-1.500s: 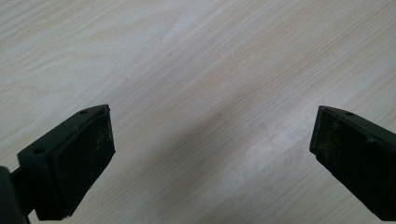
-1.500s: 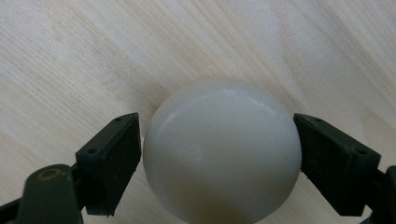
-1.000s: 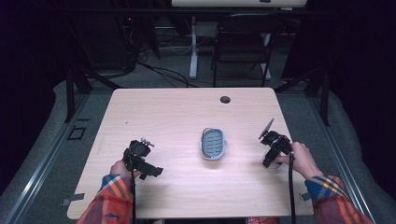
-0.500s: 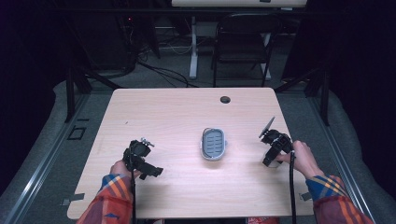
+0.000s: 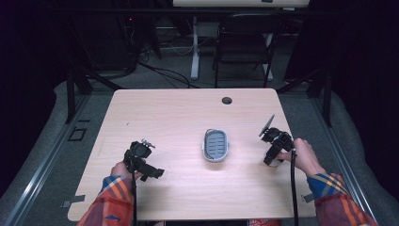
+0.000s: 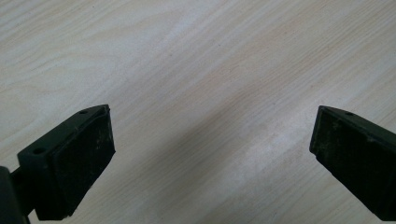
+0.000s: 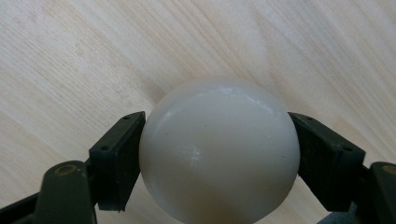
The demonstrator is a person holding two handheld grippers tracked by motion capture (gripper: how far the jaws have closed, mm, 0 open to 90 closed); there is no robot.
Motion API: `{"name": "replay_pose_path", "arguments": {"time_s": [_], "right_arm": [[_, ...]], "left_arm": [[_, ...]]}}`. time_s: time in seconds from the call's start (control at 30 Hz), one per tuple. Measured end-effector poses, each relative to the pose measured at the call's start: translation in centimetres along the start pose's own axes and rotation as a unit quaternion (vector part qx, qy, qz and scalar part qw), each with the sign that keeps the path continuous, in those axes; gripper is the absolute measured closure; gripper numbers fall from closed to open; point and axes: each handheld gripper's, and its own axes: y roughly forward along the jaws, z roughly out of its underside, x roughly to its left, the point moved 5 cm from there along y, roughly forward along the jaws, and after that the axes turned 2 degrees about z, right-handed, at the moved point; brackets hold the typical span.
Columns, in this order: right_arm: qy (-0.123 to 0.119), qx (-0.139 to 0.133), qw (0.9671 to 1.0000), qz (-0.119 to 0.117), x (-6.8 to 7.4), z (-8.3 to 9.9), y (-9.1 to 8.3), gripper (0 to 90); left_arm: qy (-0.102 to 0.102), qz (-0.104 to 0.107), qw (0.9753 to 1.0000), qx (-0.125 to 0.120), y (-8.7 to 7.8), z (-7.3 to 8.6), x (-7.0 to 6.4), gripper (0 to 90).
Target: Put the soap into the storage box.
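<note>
White ball (image 7: 218, 151): pinched between my right gripper's (image 5: 275, 147) jaws, at about 3 o'clock on the table (image 5: 169, 113), just over the wood.
Ball handling: smooth, glossy, looks hard and light, I'd guess; round so it can squirt out if squeezed off-centre; may crack if it's hollow.
Where to grip: across the widest part, pads on opposite sides; the right gripper view shows them about there, one pad at 9 and one at 3 o'clock of the ball.
Right claw: closed on the ball, both pads touching it.
Right hand pose: hand (image 5: 303, 156) comes in from 5 o'clock, gripper tipped down at the table, cable hanging toward me.
Left claw: left gripper (image 5: 141, 160) spread wide, nothing between the jaws, bare wood under them.
Left hand pose: low at 7 o'clock, jaws pointing roughly toward 4 o'clock, idle as far as I can judge.
Tray-like dish (image 5: 216, 145): grey oval, table centre, between the grippers, well apart from both; likely drop spot, only a guess.
</note>
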Motion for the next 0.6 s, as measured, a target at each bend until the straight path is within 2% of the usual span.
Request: {"name": "replay_pose_path", "arguments": {"time_s": [0.03, 0.1, 0.13, 0.23, 0.4, 0.43, 0.53, 0.6], "right_arm": [[0.004, 0.000, 1.0000, 0.000, 0.1, -0.1, -0.1, 22.7], [-0.003, -0.006, 1.0000, 0.004, 0.0, -0.3, -0.2, 22.7], [0.010, -0.019, 0.9998, 0.000, 0.3, -0.4, -0.1, 22.7], [-0.010, -0.006, 0.9999, 0.005, 0.2, -0.9, -0.6, 22.7], [-0.010, -0.015, 0.9998, 0.005, 0.7, -1.4, -0.8, 22.7], [-0.016, -0.009, 0.9998, 0.006, 0.7, -1.5, -1.0, 22.7], [-0.016, -0.017, 0.9997, 0.005, 1.0, -1.8, -1.2, 22.7], [-0.025, -0.015, 0.9995, 0.010, 1.1, -2.1, -1.5, 22.7]], "left_arm": [[0.000, 0.000, 1.0000, 0.000, 0.0, 0.0, 0.0, 0.0], [0.002, -0.001, 1.0000, 0.000, 0.0, 0.0, 0.0, 0.0], [0.002, -0.001, 1.0000, 0.000, 0.0, 0.0, 0.0, 0.0], [0.001, -0.002, 1.0000, -0.001, 0.0, 0.0, -0.1, 0.0], [0.001, -0.002, 1.0000, 0.000, -0.1, 0.0, -0.1, 0.0], [0.001, -0.001, 1.0000, -0.001, -0.1, 0.0, -0.1, 0.0], [0.000, -0.001, 1.0000, -0.001, -0.1, 0.0, 0.0, 0.0], [0.000, -0.001, 1.0000, -0.001, 0.0, 0.0, 0.0, 0.0]]}}
